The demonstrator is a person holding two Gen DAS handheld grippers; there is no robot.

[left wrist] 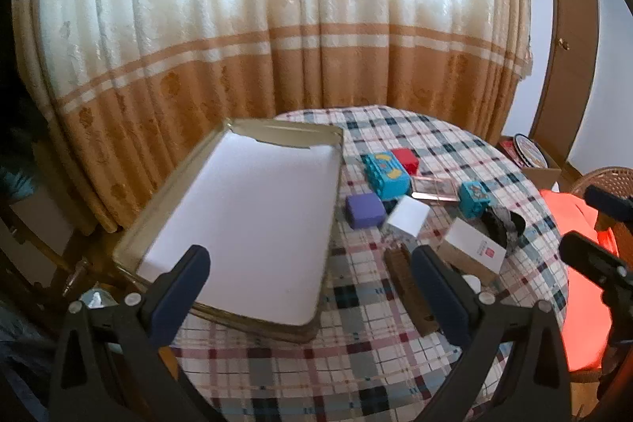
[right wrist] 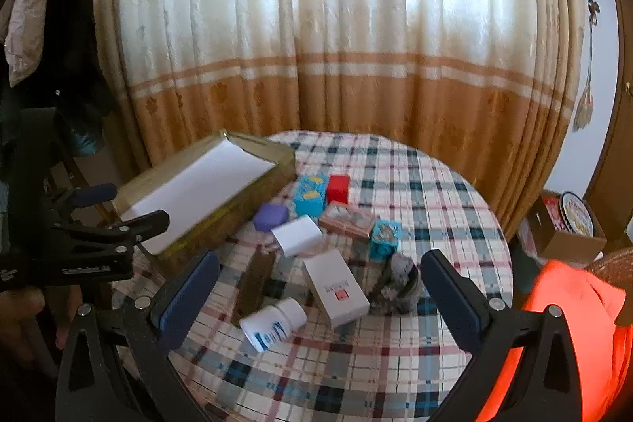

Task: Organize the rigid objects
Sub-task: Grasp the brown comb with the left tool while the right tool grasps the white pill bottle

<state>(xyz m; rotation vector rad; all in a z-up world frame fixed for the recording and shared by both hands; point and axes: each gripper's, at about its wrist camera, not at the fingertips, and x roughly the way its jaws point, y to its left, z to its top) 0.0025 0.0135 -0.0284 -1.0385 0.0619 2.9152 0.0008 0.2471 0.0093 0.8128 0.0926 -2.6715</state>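
A gold tray with a white bottom (left wrist: 221,161) (right wrist: 273,153) lies at the table's left and holds nothing. Right of it sit a purple box (left wrist: 364,210) (right wrist: 270,217), a big blue block (left wrist: 385,175) (right wrist: 310,198), a red block (left wrist: 405,159) (right wrist: 338,188), a small blue block (left wrist: 474,198) (right wrist: 384,238), a white cube (left wrist: 408,218) (right wrist: 297,235), a long white box (left wrist: 472,250) (right wrist: 336,287) and a white bottle (right wrist: 273,323). My left gripper (left wrist: 310,265) is open over the tray's near end. My right gripper (right wrist: 320,279) is open above the long white box.
A brown flat bar (left wrist: 411,291) (right wrist: 255,281), a clear pink case (left wrist: 433,188) (right wrist: 348,220) and a dark crumpled object (left wrist: 502,224) (right wrist: 399,283) also lie on the plaid round table (right wrist: 356,362). An orange cloth (right wrist: 573,335) is at the right, curtains behind.
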